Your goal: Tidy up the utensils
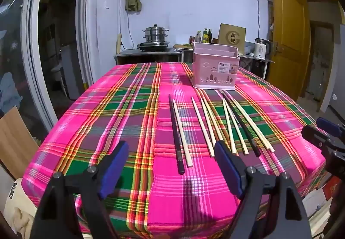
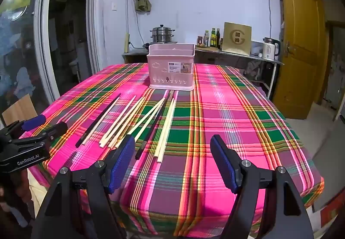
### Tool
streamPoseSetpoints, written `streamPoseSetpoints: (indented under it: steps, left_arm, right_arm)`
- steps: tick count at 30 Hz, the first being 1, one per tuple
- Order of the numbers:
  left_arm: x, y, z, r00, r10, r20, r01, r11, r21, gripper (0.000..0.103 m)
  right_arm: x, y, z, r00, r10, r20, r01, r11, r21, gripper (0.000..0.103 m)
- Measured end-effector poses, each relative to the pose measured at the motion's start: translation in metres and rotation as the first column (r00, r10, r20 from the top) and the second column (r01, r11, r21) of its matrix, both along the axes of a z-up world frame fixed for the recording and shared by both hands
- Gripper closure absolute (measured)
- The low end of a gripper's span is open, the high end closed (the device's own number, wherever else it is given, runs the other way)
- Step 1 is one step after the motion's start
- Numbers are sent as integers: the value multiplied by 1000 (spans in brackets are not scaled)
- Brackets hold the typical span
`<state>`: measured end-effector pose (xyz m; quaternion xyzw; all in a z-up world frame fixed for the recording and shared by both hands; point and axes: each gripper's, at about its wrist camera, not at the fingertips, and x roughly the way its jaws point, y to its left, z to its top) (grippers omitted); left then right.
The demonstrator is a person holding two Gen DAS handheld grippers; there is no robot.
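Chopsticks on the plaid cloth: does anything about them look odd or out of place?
Nothing is spilled or broken. The chopsticks lie loose and fanned out on the tablecloth, two black ones mixed among pale ones, while the pink basket behind them looks empty.

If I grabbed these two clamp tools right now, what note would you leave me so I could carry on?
Left gripper: open, empty, hovering above the table's near edge.
Right gripper: open, empty, hovering beside it.
Pale wooden chopsticks and two black chopsticks lie loose in a rough row on the pink-and-green plaid tablecloth.
Pink plastic utensil basket stands upright beyond them; no chopsticks show above its rim.
Done: nothing sorted yet.
Left: pick up the chopsticks and stand them in the basket, probably starting with the nearest.
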<state>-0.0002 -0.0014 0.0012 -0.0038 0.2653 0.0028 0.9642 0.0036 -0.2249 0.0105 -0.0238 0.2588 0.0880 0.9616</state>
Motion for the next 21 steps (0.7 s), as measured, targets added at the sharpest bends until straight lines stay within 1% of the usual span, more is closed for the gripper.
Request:
streamPoseSetpoints:
  steps: [2, 3, 5, 6, 11, 13, 21]
  left_arm:
    - [0, -1, 1, 1000, 0, 11, 0, 1000, 5, 20]
    - [-1, 4, -1, 1000, 7, 10, -7, 1000, -9, 20]
    - [-9, 4, 4, 1000, 12, 23, -11, 1000, -7, 20]
    - [-6, -1, 6, 1000, 16, 11, -16, 1000, 4, 20]
    - [-10, -1, 6, 1000, 22, 10, -22, 1000, 6, 20]
    - [-3, 2, 1, 1000, 18, 8, -19, 1000, 7, 20]
    - [-2, 3, 1, 1000, 20, 13, -20, 1000, 9, 20]
  right_arm:
    - [0, 1, 0, 1000, -1, 0, 1, 1000, -2, 31]
    - [0, 1, 0, 1000, -1, 3, 1, 1000, -1, 31]
    - [1, 3, 1, 1000, -3, 6, 3, 1000, 0, 31]
    - [1, 3, 0, 1000, -3, 8, 3, 1000, 0, 31]
    - [-2, -4, 4, 1000, -6, 8, 6, 1000, 4, 31]
    - [-1, -6, 4, 1000, -6, 10, 6, 1000, 5, 31]
    - [-2, -3, 4, 1000, -12, 15, 12, 1000, 2, 31]
